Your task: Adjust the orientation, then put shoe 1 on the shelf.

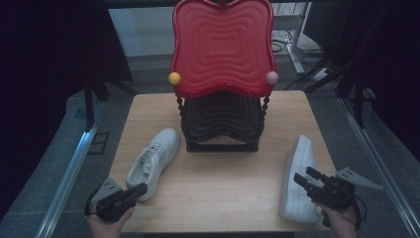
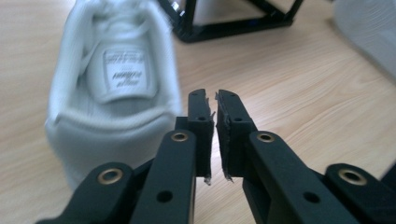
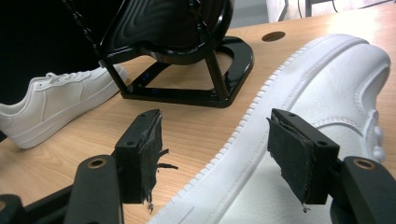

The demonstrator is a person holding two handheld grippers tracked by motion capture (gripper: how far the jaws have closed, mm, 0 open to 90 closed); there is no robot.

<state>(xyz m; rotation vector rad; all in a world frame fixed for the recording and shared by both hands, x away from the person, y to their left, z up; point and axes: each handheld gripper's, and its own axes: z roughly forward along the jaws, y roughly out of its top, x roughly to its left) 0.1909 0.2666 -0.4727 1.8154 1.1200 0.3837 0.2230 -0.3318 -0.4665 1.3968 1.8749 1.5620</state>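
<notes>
I count: white sneakers 2 – one (image 1: pixel 154 161) lower left of frame, one (image 1: pixel 299 181) lower right | tiered rack 1 (image 1: pixel 223 121) centre | red trays 1 (image 1: pixel 223 47) top centre | knob balls 2 – yellow (image 1: pixel 174 78), pink (image 1: pixel 272 77) | worktop 1 (image 1: pixel 223 188)

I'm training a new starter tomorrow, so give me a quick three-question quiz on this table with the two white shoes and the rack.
1. True or false: the right hand-held gripper has its jaws spread wide, with nothing pressed between the pads.
2. Which shoe lies on its side? A) the left shoe B) the right shoe
3. Fill in: the tray on top of the black rack is coloured ____.

Key: 1 true. 2 B; its sole edge faces the table middle, while the left one stands upright by the left hand-held gripper, whose jaws stand almost together, holding nothing. 3 red.
</notes>
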